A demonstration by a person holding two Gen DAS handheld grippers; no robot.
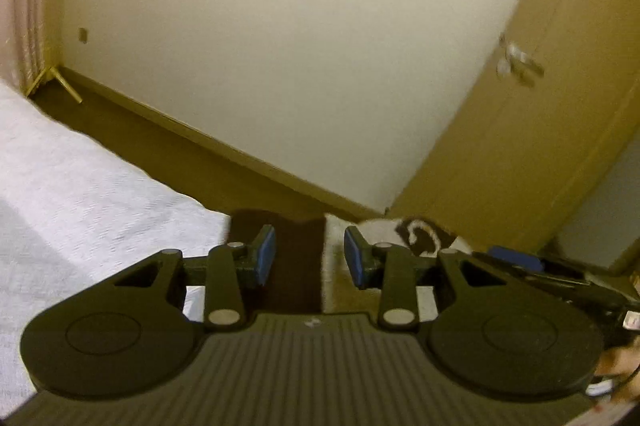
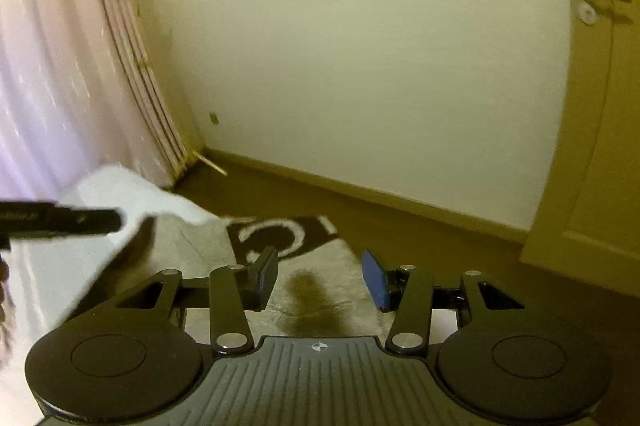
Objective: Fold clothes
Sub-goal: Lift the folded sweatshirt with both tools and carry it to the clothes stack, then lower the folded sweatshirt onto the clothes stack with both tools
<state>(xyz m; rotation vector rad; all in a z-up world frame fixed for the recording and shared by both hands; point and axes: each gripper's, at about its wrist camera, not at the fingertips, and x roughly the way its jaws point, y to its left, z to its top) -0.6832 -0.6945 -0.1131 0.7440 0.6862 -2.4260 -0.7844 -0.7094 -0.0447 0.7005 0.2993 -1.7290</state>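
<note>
Holding both tongs, left (image 1: pixel 310 252) and right (image 2: pixel 320 278), agape, empty, above rug (image 2: pixel 320 266); white cloth (image 2: pixel 132 194) left of rug looks soft, limp; I'd pinch corner.

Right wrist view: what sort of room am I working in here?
Most likely a bedroom: a white textured bedspread at the left, a full-length curtain by the corner, a door with a lever handle, and a patterned rug on dark flooring.

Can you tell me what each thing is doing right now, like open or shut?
Left gripper: open, holding nothing.
Right gripper: open, holding nothing.
Door: shut.
Curtain: drawn closed, hanging down.
White bedcover: spread flat.
Rug: lying flat on the floor.
</note>
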